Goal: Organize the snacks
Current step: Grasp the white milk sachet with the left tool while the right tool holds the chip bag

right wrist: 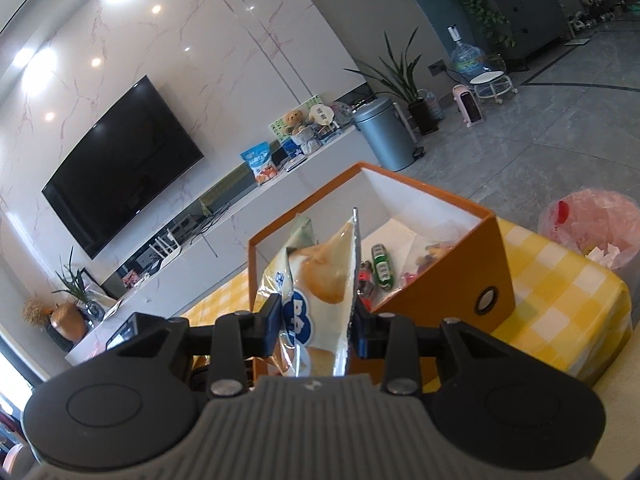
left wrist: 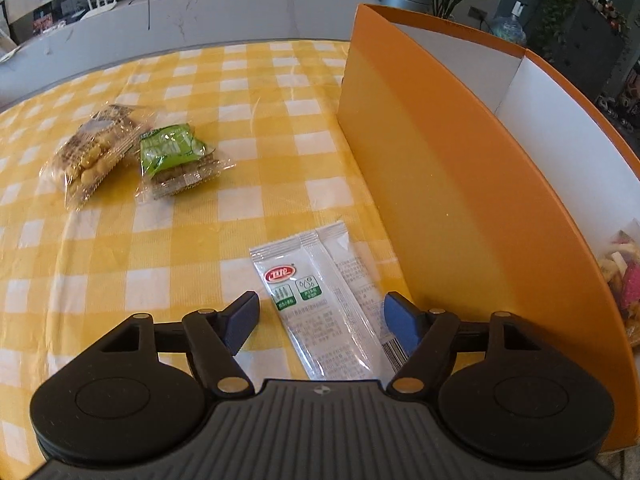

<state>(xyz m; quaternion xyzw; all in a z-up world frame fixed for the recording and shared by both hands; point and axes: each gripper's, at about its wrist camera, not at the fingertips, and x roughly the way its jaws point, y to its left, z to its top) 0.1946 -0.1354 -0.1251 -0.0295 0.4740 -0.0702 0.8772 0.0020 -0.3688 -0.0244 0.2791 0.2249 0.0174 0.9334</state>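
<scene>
Currently, box: a tall orange cardboard box with white inner walls [right wrist: 440, 280] is standing open-topped on the yellow-and-white checked tablecloth [left wrist: 160, 248].
Box contents: small wrapped snacks are lying on its floor, among them a green-wrapped piece [right wrist: 382, 266] and some red and pink ones [right wrist: 408, 278]; the left wrist view is catching a pile of pale and pink sweets [left wrist: 624, 280] over the near wall. Finer sorting I cannot tell.
Right gripper: the right gripper [right wrist: 316, 326] is clenching a clear plastic bread bag with blue print [right wrist: 316, 292], both pads pressing its sides, and is holding it upright in front of the box opening, above the near rim.
Left gripper: the left gripper [left wrist: 320, 318] is hanging released, fingers wide apart, tilted down over the cloth just beside the box's outer wall.
Between left fingers: a pair of clear-and-white sachets with a red logo [left wrist: 320, 296] is lying flat on the cloth, untouched by either pad.
Farther on the cloth: a clear packet of yellow-brown biscuits [left wrist: 90, 154] and a green-labelled clear packet [left wrist: 178, 160] are lying side by side, touching, well apart from the box.
</scene>
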